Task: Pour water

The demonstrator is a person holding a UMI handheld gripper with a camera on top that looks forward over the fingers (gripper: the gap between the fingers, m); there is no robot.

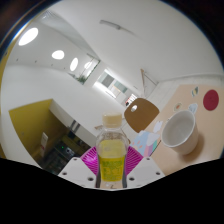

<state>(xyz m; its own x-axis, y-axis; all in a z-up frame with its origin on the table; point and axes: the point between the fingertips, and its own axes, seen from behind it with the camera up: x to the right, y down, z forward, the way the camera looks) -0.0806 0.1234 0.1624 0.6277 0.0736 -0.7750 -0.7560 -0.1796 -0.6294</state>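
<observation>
My gripper [111, 165] is shut on a clear plastic bottle [111, 150] with a pale cap and yellow liquid in its lower part. The bottle stands upright between the magenta pads [91, 158], which press on both of its sides. The view is tilted. A white cup [181, 131] stands beyond and to the right of the bottle on a light table [190, 100], apart from the bottle, with its opening facing my way.
A brown round thing [141, 111] sits behind the bottle, left of the cup. A red disc [211, 99] lies on the table beyond the cup. A yellow wall [25, 125] and a ceiling with lights [28, 36] fill the left and top.
</observation>
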